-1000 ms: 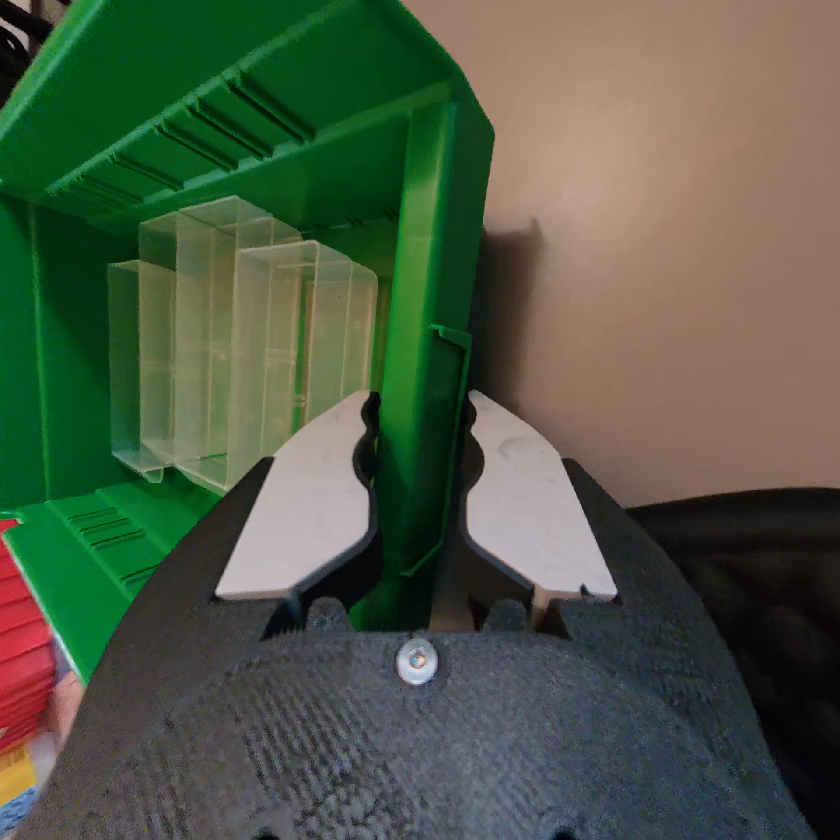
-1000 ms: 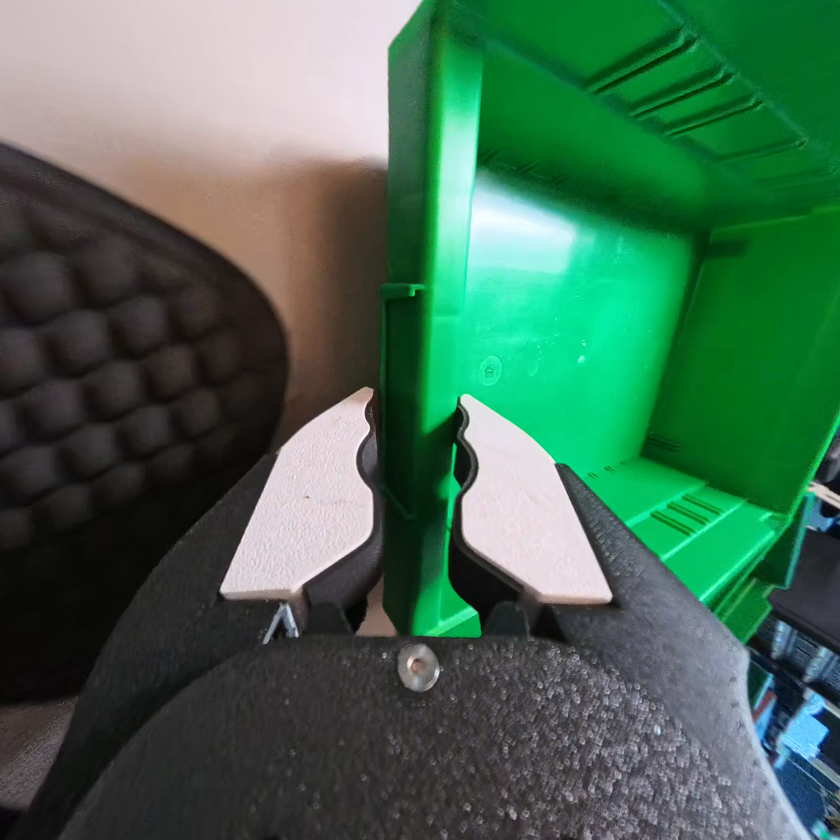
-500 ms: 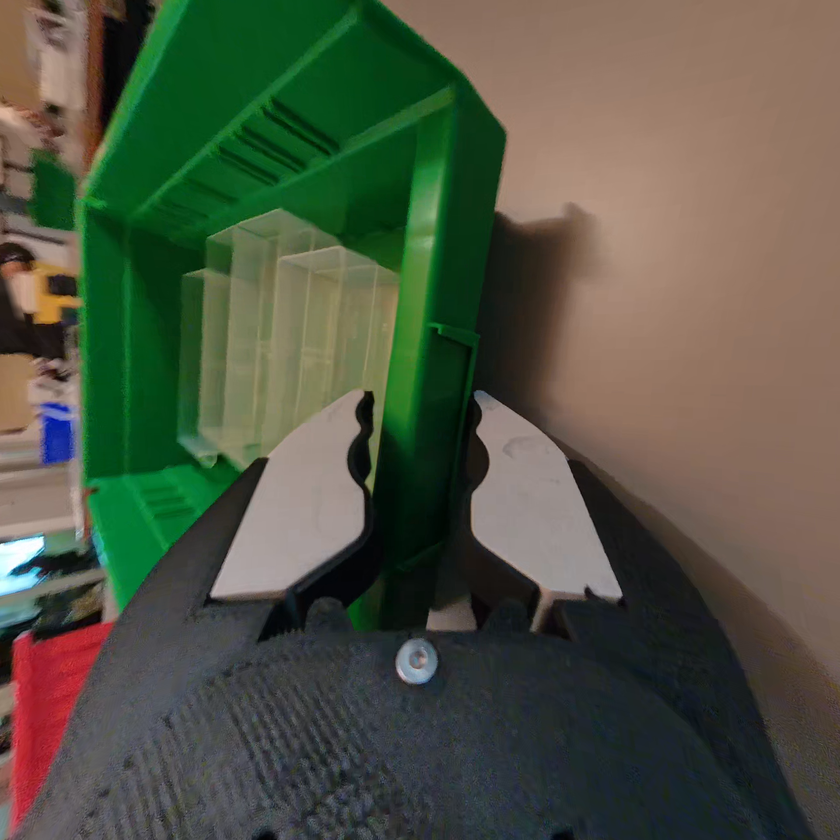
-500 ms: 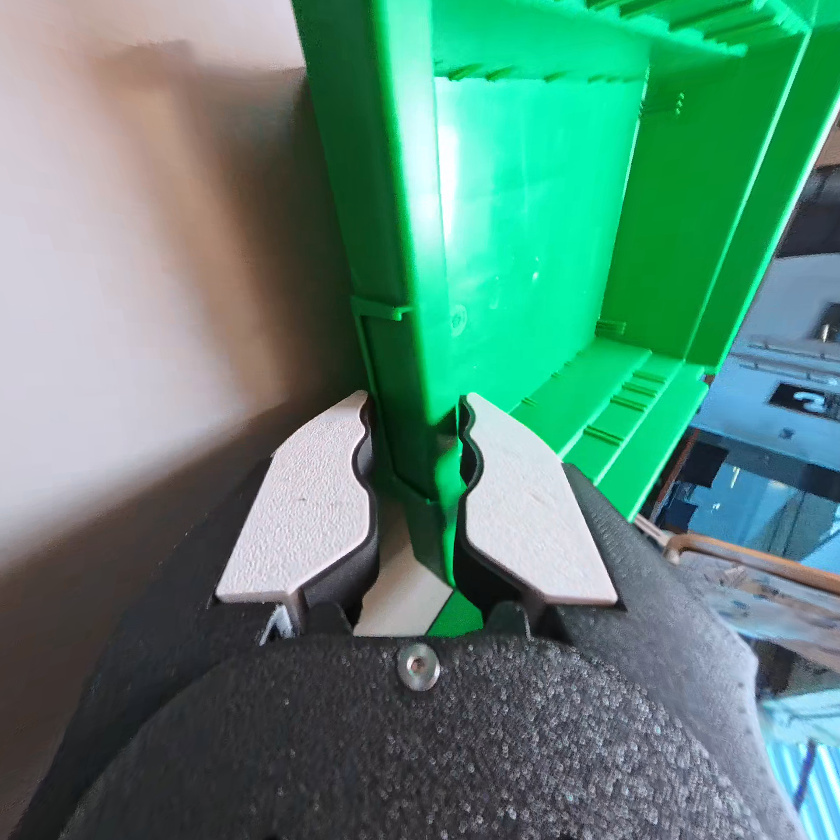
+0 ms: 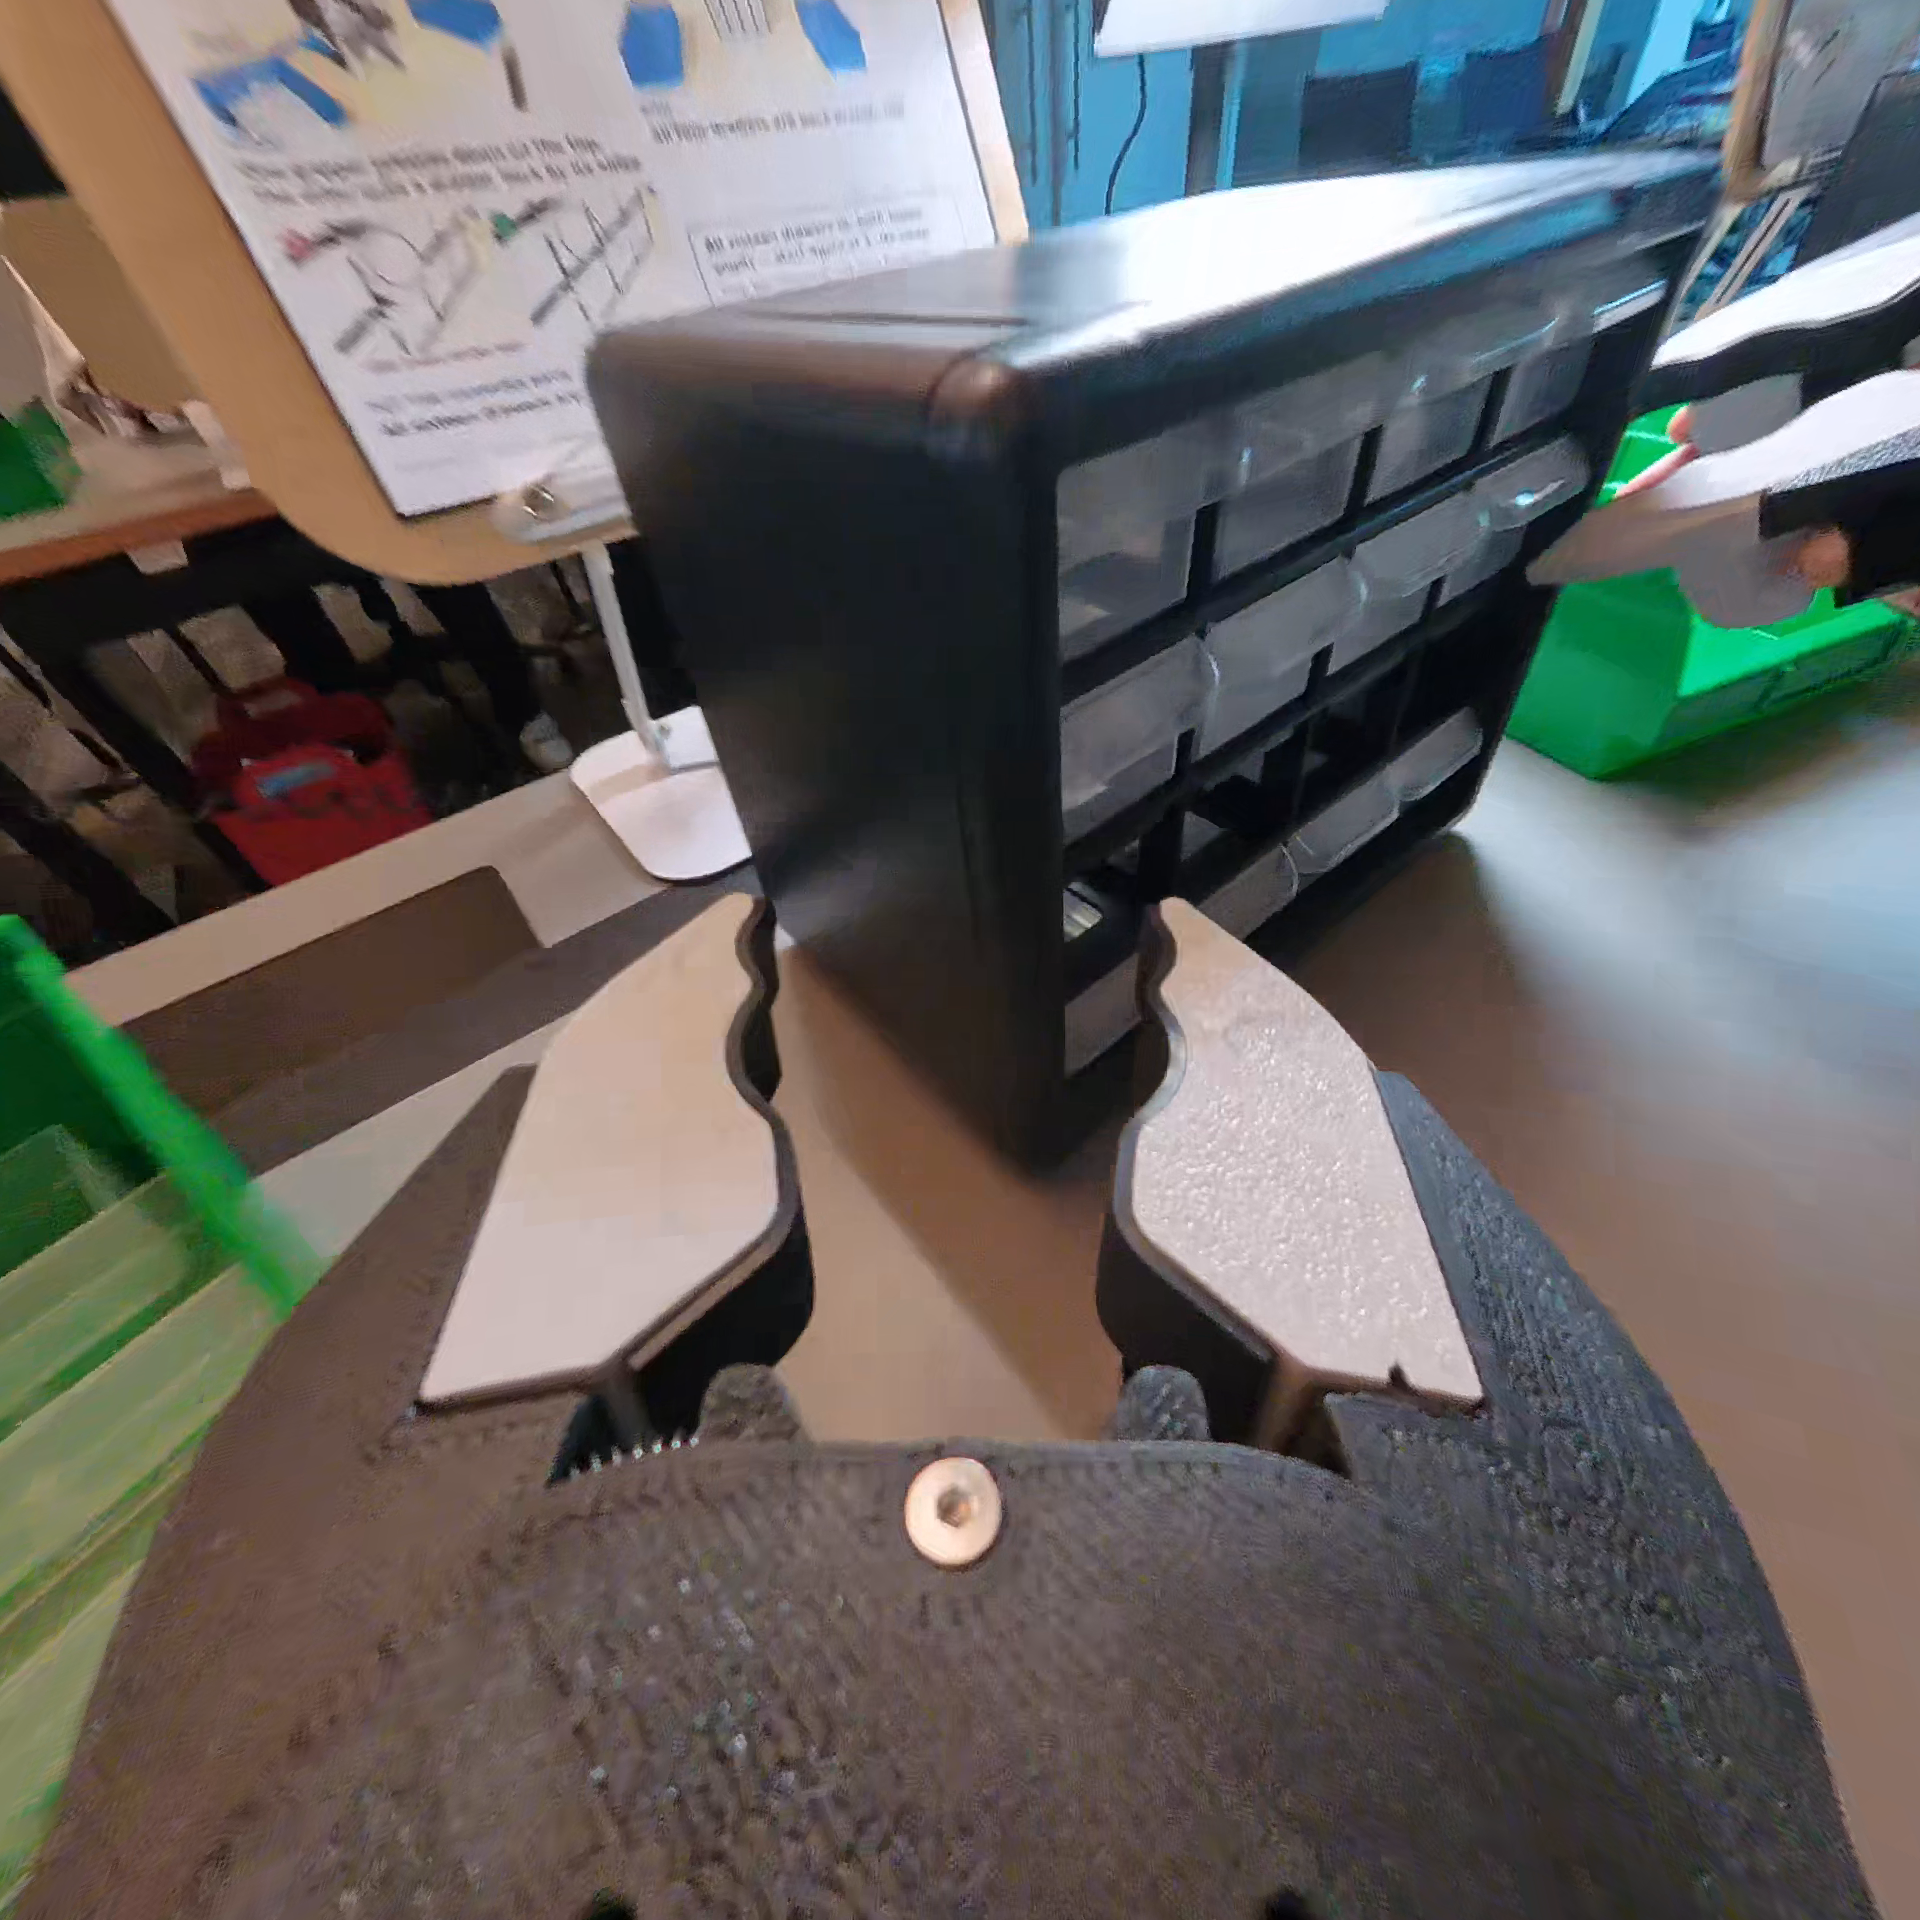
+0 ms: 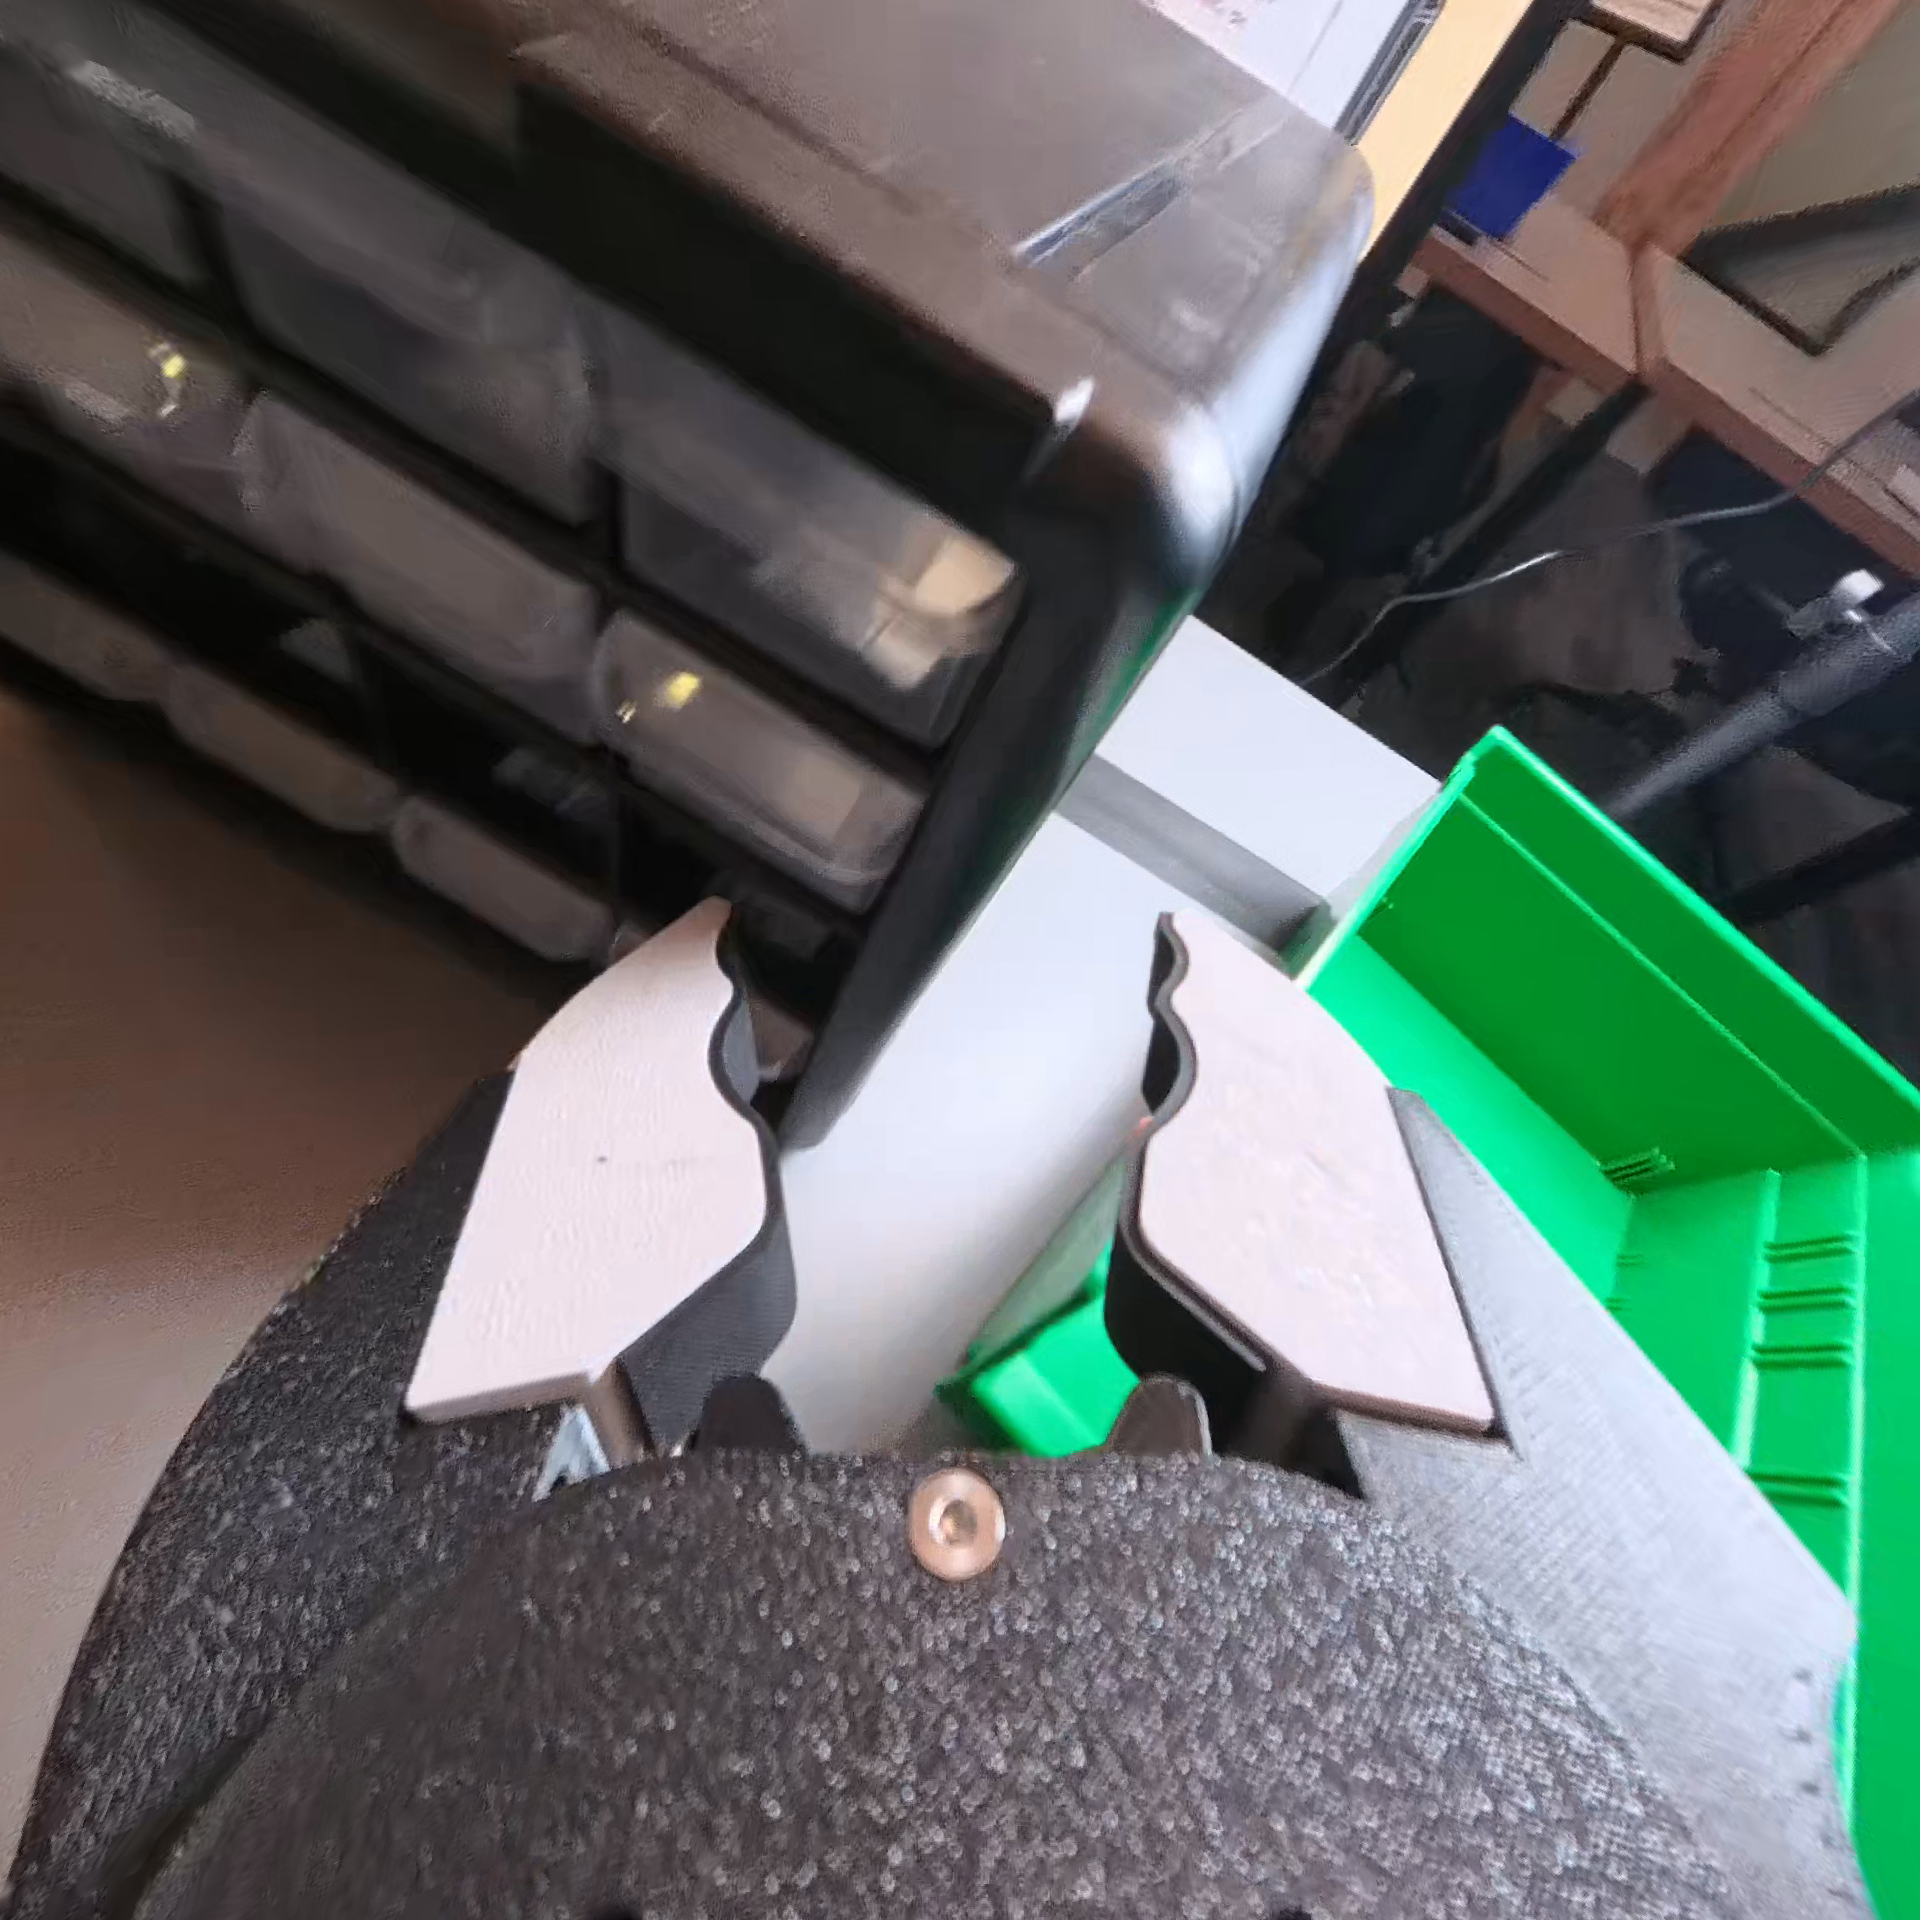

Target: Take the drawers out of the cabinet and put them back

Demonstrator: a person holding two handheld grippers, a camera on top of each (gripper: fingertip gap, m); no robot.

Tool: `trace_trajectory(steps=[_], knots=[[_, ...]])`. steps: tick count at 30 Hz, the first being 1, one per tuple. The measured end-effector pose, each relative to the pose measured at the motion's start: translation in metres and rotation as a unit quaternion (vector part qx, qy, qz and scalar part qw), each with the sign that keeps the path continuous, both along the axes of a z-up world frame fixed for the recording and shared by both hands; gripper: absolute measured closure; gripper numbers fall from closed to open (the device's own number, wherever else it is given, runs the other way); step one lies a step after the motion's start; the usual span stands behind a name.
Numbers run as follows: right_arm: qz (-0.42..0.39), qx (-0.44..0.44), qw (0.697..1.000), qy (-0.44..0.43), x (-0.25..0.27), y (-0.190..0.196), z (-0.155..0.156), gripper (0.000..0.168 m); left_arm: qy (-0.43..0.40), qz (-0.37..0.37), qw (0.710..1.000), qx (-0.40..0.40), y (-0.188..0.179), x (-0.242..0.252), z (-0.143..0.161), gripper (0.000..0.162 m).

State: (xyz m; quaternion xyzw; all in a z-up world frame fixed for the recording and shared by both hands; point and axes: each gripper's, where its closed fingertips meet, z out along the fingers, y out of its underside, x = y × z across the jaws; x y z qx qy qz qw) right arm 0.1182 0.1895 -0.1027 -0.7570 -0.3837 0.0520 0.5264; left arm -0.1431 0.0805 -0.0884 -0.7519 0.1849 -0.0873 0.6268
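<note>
The black cabinet (image 5: 914, 623) stands on the table with several clear drawers (image 5: 1278, 488) in its front. A few lower slots (image 5: 1351, 738) look dark and empty. My left gripper (image 5: 956, 935) is open and empty, just before the cabinet's near bottom corner. My right gripper (image 6: 940, 935) is open and empty at the cabinet's (image 6: 727, 312) other bottom corner; it also shows, blurred, at the far right of the left wrist view (image 5: 1766, 416). A green bin (image 5: 114, 1247) holding clear drawers lies at the left.
A second green bin (image 6: 1610, 1091) sits on the table right of the cabinet, also in the left wrist view (image 5: 1683, 665). Behind the cabinet are a poster board (image 5: 468, 260), a white stand base (image 5: 665, 810), and shelves (image 6: 1714, 260) with cables beyond the table edge.
Both grippers were shut on the walls of green bins. They have let go and opened, and both views have swung to the black cabinet on the table.
</note>
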Motion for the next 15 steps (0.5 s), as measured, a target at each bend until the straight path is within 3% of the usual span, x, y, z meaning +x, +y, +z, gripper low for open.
trace_trajectory(steps=[4, 6, 15], knots=[[0.036, -0.037, 0.998, 0.034, -0.025, 0.008, -0.005, 0.107, -0.033, -0.013, 0.998, -0.051, 0.044, 0.021, -0.024, 0.094], [0.038, -0.006, 0.999, 0.026, -0.030, 0.011, -0.006, 0.107, -0.028, -0.020, 0.998, -0.056, 0.054, 0.022, -0.028, 0.100], [0.105, 0.021, 0.994, 0.003, -0.080, 0.004, -0.006, 0.114, 0.025, 0.063, 0.992, -0.108, 0.054, -0.028, -0.026, 0.103]])
